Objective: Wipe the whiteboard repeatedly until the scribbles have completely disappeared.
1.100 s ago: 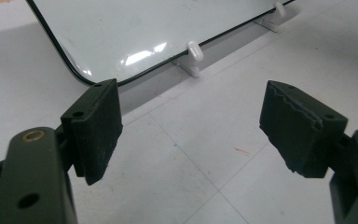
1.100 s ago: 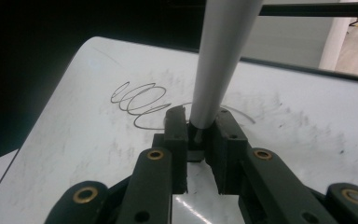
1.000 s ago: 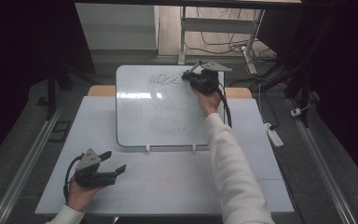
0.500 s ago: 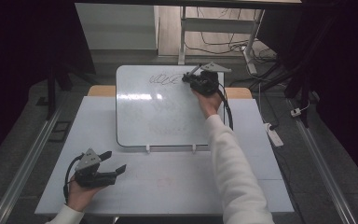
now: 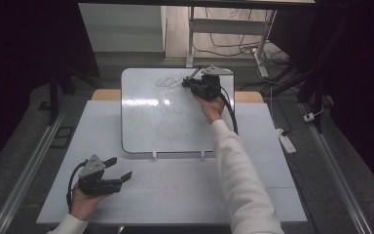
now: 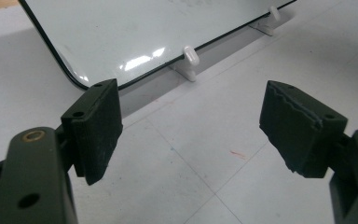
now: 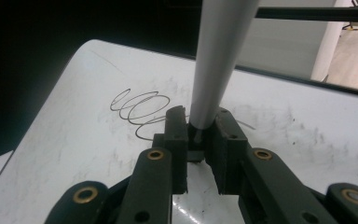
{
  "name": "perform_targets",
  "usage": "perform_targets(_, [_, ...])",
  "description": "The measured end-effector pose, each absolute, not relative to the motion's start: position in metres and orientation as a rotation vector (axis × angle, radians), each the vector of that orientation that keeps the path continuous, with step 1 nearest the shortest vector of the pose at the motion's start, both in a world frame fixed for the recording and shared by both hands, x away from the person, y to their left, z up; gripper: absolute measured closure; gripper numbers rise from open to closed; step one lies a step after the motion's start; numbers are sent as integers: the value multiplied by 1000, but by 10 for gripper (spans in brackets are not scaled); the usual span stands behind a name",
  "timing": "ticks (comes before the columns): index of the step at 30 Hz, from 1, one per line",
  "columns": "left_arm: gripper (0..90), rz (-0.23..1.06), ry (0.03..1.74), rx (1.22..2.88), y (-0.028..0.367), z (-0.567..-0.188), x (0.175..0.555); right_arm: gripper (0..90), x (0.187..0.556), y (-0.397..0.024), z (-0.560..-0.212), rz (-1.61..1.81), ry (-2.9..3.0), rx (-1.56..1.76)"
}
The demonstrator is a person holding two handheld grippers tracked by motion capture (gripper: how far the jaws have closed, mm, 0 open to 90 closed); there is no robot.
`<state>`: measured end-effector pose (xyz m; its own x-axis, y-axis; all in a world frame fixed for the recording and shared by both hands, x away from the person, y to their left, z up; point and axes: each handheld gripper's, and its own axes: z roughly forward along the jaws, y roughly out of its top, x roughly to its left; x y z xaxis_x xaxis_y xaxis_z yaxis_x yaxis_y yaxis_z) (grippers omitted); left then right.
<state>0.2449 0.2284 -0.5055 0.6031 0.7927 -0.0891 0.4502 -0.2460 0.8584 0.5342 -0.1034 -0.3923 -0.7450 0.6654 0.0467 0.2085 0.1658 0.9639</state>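
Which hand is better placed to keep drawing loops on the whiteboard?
Right. Its tool is shut on the marker, at the scribble near the whiteboard's far edge. The left tool is open, holds nothing and sits on the table in front of the board.

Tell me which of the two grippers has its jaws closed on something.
The right gripper, at the whiteboard's far edge: it clamps a grey marker by the scribbled loops. The left gripper rests open over the table.

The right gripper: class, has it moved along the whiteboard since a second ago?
Yes, slightly. The right gripper, shut on the marker, has crept rightward along the whiteboard's far edge, extending the scribble.
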Motion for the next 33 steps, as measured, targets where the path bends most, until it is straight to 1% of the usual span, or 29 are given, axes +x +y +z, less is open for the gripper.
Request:
perform_targets(2, [218,461,995,1883,228,-505,243,777,542,-115,-385,1633,1935,925])
perform_targets(5, [219,457,995,1884,228,-505,244,777,546,-121,-383,1661,1892,975])
perform_targets(12, [219,458,998,1885,228,-505,245,777,526,-95,-398,1590,2089,810])
perform_targets(14, [219,462,996,1888,227,-505,244,777,529,-97,-393,1583,2064,825])
perform_targets(15, [219,462,995,1888,227,-505,243,777,534,-105,-387,1583,1979,883])
perform_targets(17, [219,464,993,1885,227,-504,243,777,538,-111,-386,1608,1953,928])
perform_targets(23, [219,460,994,1882,228,-505,245,778,521,-95,-399,1560,2083,807])
perform_targets(28, [219,466,988,1880,228,-503,242,778,530,-110,-394,1606,1983,900])
perform_targets(30, [220,463,989,1875,228,-503,243,778,529,-111,-395,1616,1974,911])
perform_targets(33, [220,461,992,1879,228,-504,245,777,524,-100,-396,1572,2037,827])
